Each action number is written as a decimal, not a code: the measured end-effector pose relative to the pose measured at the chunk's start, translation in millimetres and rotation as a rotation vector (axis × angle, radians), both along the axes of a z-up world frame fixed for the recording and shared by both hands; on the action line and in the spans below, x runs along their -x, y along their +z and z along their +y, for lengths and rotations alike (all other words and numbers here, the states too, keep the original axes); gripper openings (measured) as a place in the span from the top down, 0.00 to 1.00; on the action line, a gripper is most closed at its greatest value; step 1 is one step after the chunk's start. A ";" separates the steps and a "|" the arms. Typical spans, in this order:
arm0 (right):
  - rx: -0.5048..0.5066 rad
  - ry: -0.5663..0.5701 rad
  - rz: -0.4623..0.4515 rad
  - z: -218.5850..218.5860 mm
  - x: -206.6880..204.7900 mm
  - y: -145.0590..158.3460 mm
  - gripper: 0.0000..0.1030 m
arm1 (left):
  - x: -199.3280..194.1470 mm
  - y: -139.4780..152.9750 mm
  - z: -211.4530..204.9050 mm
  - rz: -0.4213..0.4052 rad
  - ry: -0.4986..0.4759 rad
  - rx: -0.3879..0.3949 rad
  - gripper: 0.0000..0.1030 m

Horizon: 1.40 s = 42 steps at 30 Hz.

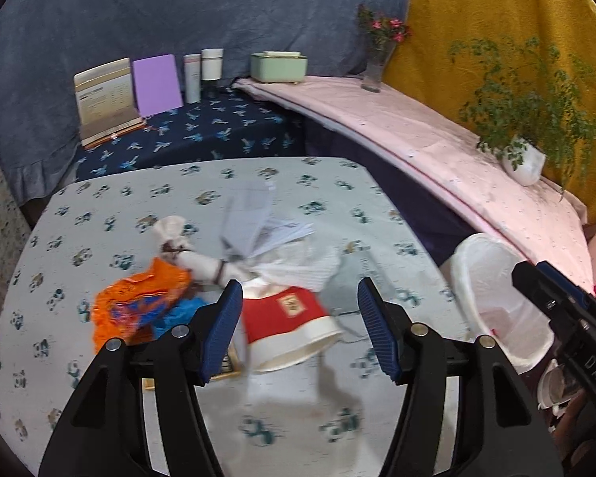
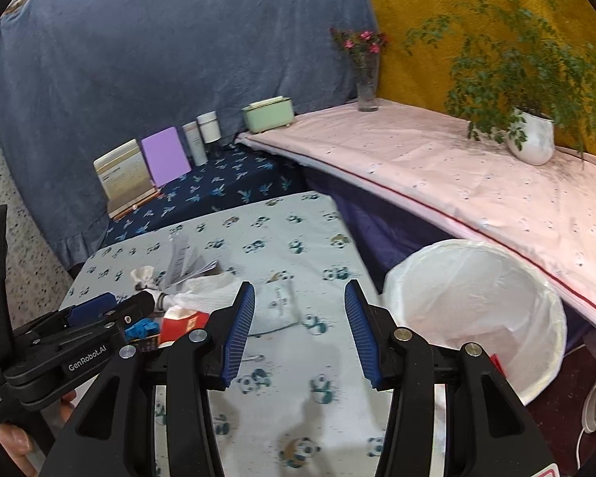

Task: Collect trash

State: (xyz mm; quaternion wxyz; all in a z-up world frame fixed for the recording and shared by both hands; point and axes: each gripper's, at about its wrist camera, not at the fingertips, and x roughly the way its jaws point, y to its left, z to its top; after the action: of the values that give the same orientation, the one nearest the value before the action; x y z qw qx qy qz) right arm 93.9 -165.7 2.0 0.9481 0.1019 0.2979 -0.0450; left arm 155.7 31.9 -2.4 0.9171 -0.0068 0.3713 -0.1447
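The left gripper (image 1: pixel 300 326) stood wide open with nothing held, its blue pads (image 1: pixel 222 330) on either side of a red and white paper cup (image 1: pixel 290 324) that lay tipped on its side on the table (image 1: pixel 99 214). The cup sat between the jaws, nearer the left pad; whether it touched that pad could not be told. Just left of the cup lay an orange wrapper (image 1: pixel 139 306) with a blue scrap (image 1: pixel 178 314) against it. Behind the cup lay a white cloth bundle (image 1: pixel 186 250) tied with dark cord, crumpled white tissue (image 1: pixel 302 266) and a fan of loose papers (image 1: pixel 254 222).

The right gripper (image 2: pixel 300 330) was also wide open and empty, hovering over the panda-print cloth near a flat white packet (image 2: pixel 278 306). To its right, just beside the table edge, stood a white lined bin (image 2: pixel 473 318), with something red low inside it. The left gripper showed at the left of the right wrist view.

Farther back, a card stand (image 1: pixel 107 103), a purple board (image 1: pixel 157 83), two tubs (image 1: pixel 202 71) and a green box (image 1: pixel 278 65) stood along the rear. A vase (image 1: pixel 377 59) and a potted plant (image 1: pixel 524 159) stood on the pink shelf (image 1: pixel 377 119).
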 end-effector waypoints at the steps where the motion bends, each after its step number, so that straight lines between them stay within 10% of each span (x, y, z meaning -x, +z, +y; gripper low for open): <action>1: -0.001 0.011 0.004 5.3 -3.3 -0.5 0.55 | -2.0 -2.8 6.5 0.003 0.003 -0.012 0.44; 28: 0.010 0.214 0.156 136.4 -152.0 -55.1 0.57 | -50.5 -63.5 120.5 0.130 0.102 -0.044 0.44; 36: -0.008 0.235 0.210 144.5 -170.4 -73.5 0.93 | -51.7 -67.8 127.0 0.145 0.112 -0.029 0.44; 42: 0.010 0.260 0.185 147.7 -159.7 -68.4 0.99 | -49.4 -71.5 124.6 0.147 0.102 -0.037 0.45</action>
State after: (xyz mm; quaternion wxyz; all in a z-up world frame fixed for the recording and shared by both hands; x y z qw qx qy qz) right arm 253.6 -18.0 -66.4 0.9149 0.0531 0.3944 0.0673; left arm 205.1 156.5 -73.8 0.8935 -0.0196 0.4395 -0.0899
